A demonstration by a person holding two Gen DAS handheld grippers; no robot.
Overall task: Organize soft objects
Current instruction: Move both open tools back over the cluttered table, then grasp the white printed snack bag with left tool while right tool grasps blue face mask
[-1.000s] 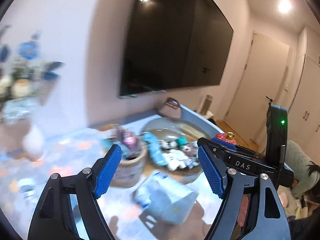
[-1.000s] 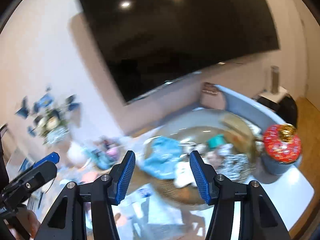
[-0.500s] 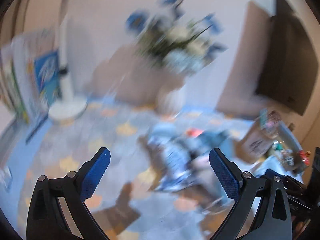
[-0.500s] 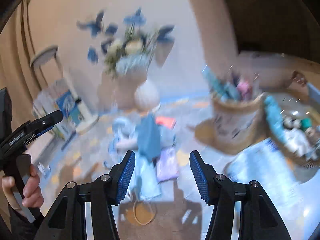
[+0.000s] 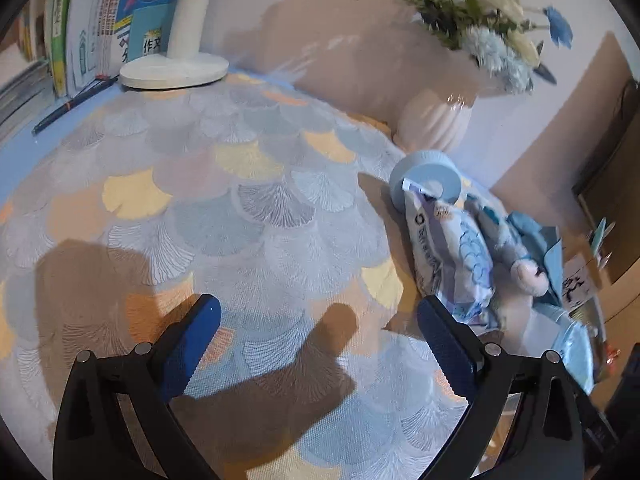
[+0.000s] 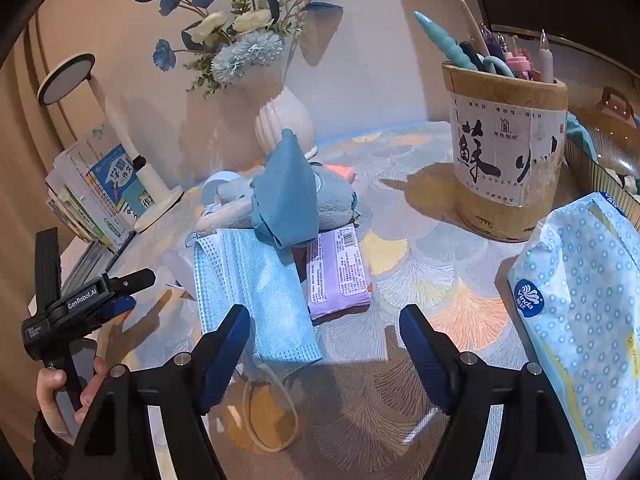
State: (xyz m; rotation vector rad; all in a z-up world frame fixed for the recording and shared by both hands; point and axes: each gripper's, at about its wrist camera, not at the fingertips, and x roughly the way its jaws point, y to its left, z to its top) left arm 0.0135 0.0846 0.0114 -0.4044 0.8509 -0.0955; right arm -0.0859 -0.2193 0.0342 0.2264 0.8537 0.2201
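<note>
Right claw apart, holding nothing, above bench. Blue mask at its 11 o'clock; purple pack at 12, touching mask. Plush behind both. Tissue pack at 3. Left claw apart, empty; plush at its 2 o'clock.

A light blue face mask lies flat beside a purple tissue pack, a grey plush toy behind them.

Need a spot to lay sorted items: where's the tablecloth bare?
Bare: the wide stretch between the lamp base and the left gripper; also between the purple pack and the pen holder. Crowded: the soft pile by the vase.
</note>
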